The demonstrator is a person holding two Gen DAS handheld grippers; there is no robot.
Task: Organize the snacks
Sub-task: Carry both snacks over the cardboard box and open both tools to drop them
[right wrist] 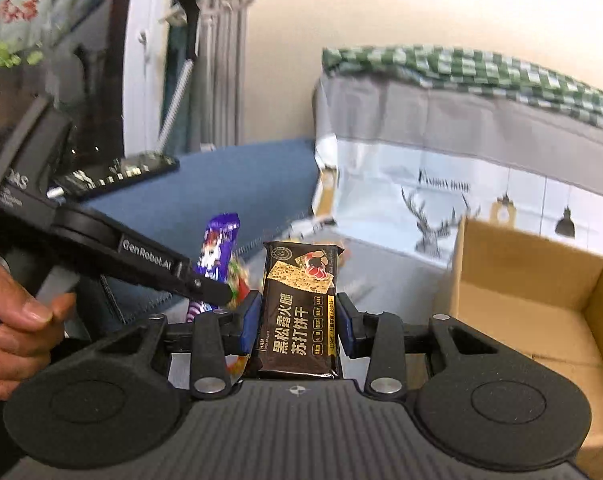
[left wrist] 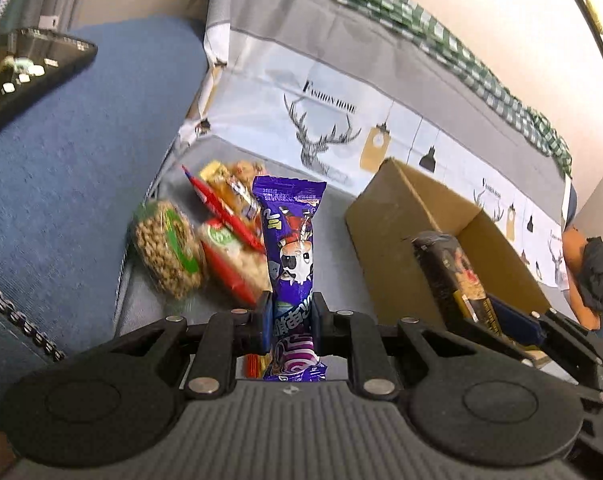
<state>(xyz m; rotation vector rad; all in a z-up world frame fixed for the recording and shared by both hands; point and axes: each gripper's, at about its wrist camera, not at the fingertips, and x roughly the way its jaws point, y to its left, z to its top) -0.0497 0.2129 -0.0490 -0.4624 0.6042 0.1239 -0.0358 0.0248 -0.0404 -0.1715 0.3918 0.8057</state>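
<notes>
Nearest to my left lens, my left gripper (left wrist: 288,320) has its jaws clamped on a purple snack packet (left wrist: 291,248), pinched partway up. Its long axis runs straight forward along my fingers, one crimped end pointing ahead toward the grey printed cover (left wrist: 341,100), the other tucked back under my own body. Left of and beyond it lies the loose pile on the grey surface: a round green-rimmed pack of nuts (left wrist: 167,248), a red-and-white bag (left wrist: 233,264), and a yellow packet (left wrist: 229,188) further back. To the right stands the open cardboard box (left wrist: 401,216), with the other gripper's load just in front of it.

From my right lens, the purple packet shows at left, behind the left tool. In the middle, my right gripper (right wrist: 297,320) has its jaws closed on a black cracker pack (right wrist: 299,312), upright between the pads, long axis forward, its pictured end pointing away from me. The box (right wrist: 533,280) sits open to the right, and the floor I can see looks bare.

I judge this as the carrying step: both snacks lifted, neither yet placed. Next I should swing each over the box rim, lower it inside, then part the jaws, right side first since it is nearer.
</notes>
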